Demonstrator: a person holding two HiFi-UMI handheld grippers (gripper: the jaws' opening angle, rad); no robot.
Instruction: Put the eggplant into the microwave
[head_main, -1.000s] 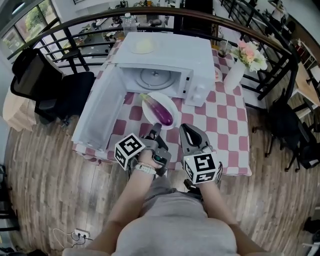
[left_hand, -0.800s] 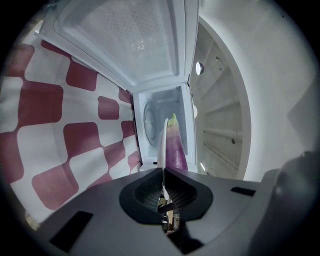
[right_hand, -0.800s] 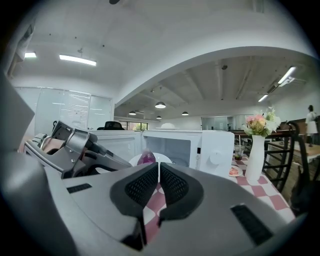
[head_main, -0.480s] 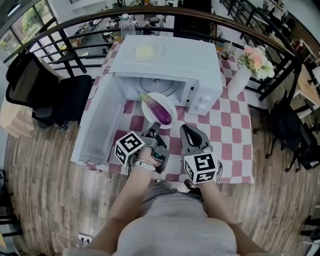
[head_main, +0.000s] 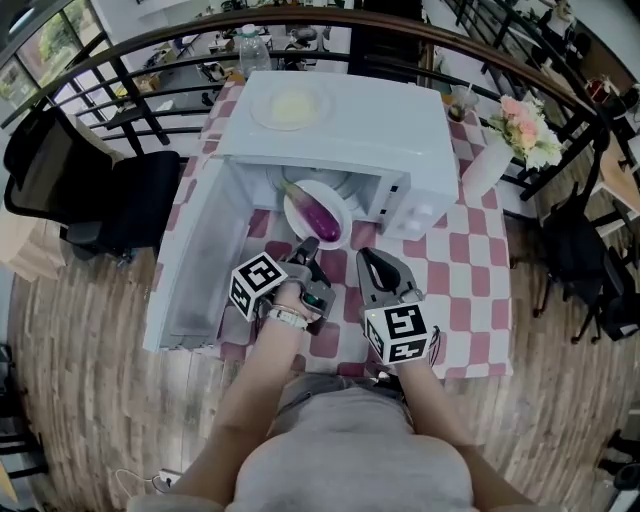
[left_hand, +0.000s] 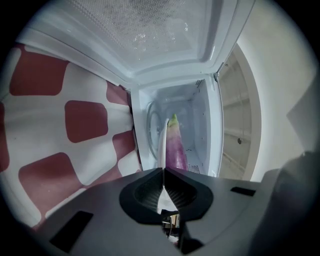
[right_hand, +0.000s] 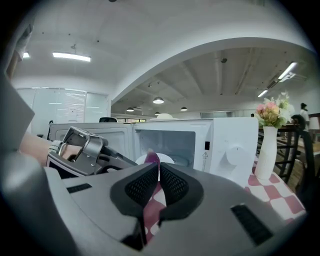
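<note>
Eggplant (head_main: 322, 214) lies on a white plate (head_main: 296, 226) in the mouth of the open microwave (head_main: 345, 125), at 12 o'clock from the left tongs (head_main: 308, 246), which pinch the plate's near rim. The right tongs (head_main: 364, 256), at their 3 o'clock, are pressed together on nothing, above the checked worktop (head_main: 465, 270).

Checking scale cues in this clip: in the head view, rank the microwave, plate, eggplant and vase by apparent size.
1. microwave, by far the largest.
2. plate, wider than the eggplant lying on it.
3. eggplant and vase: they look about alike, so I leave them unranked.
</note>
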